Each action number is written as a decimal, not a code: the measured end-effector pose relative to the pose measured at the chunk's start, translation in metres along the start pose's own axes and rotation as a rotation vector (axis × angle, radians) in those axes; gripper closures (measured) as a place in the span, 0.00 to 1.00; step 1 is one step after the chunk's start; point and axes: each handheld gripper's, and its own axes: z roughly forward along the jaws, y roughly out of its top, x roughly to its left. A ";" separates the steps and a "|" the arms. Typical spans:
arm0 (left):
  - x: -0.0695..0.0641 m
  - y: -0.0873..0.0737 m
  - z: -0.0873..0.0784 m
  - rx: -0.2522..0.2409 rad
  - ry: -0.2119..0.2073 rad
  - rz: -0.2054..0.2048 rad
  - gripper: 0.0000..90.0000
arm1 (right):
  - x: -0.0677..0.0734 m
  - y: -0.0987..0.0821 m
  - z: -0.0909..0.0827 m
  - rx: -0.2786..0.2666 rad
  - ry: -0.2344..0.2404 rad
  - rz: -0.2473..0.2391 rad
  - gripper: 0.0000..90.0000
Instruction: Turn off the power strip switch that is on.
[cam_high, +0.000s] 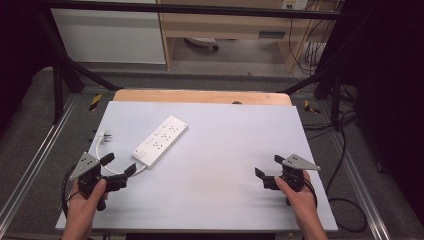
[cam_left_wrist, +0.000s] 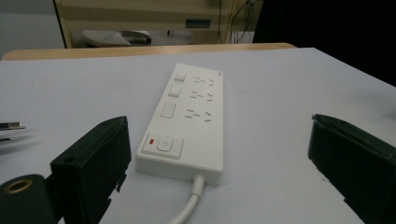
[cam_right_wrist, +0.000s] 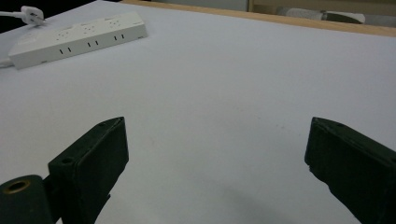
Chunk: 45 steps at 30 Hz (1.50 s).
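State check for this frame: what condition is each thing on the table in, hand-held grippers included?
White plastic power strip: lying flat, sockets up, nothing plugged in.
White plug on the strip's cable: loose on the table, unplugged.
Left hand-held gripper: open, empty, just short of the strip's cable end.
Right hand-held gripper: open, empty.

Left gripper (cam_high: 118, 166): black body, two blocky black jaws, grey three-cornered plate with small dark holes on top, black cable trailed from rear. Right gripper (cam_high: 269, 166): same black build, same grey plate, black cable looped behind. In gripper views, jaws seen as matt black rectangular blocks with small hole near tip; brass-coloured ring set in black round part at lower left. Forearms bare, no sleeves seen.
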 end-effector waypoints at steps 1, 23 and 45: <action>0.000 0.000 0.000 0.000 -0.003 0.000 0.06 | 0.000 0.000 0.000 0.001 -0.001 -0.001 0.07; -0.003 0.002 -0.001 -0.011 -0.008 -0.003 0.07 | 0.006 0.004 -0.006 -0.025 -0.022 -0.012 0.06; -0.014 0.034 0.010 -0.013 -0.017 0.026 0.07 | 0.011 0.006 -0.006 -0.021 -0.037 -0.009 0.06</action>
